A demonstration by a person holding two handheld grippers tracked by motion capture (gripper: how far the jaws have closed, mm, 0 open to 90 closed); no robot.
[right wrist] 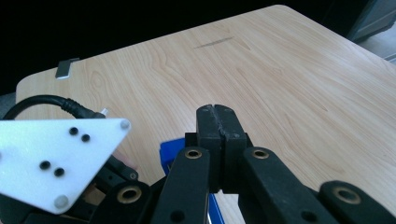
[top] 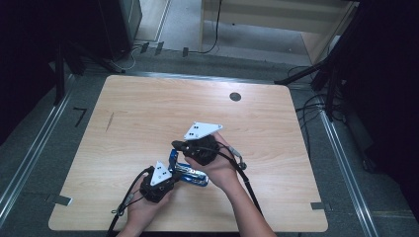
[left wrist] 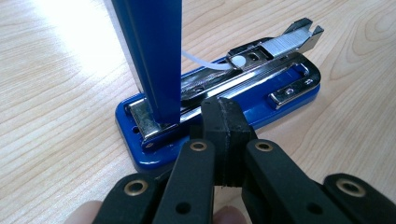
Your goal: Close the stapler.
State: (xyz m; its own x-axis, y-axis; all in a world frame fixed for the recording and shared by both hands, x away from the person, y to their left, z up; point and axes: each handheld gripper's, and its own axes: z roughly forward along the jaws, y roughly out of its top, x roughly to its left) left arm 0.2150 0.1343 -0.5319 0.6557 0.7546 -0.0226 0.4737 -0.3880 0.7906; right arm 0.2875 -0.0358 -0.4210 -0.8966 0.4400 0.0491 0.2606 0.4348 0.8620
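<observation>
A blue stapler [top: 193, 177] lies near the front middle of the wooden table [top: 148, 108], swung open. Its blue base with the metal staple track [left wrist: 280, 86] lies flat, and its blue top arm [left wrist: 154, 56] stands upright. My left gripper [left wrist: 224, 109] is shut with nothing between its pads, its tip at the near edge of the base; I cannot tell if it touches. From the right, my right gripper [top: 176, 144] is shut and empty too, its tip [right wrist: 217, 114] just above the blue arm's top end [right wrist: 172, 151]. The left gripper's white plate [right wrist: 51, 158] shows beside it.
A round dark cable hole [top: 235, 97] sits near the table's far edge. A dark scratch [top: 109, 121] marks the left part of the top. Cables trail from both grippers over the front edge. Dark stands and floor cables surround the table.
</observation>
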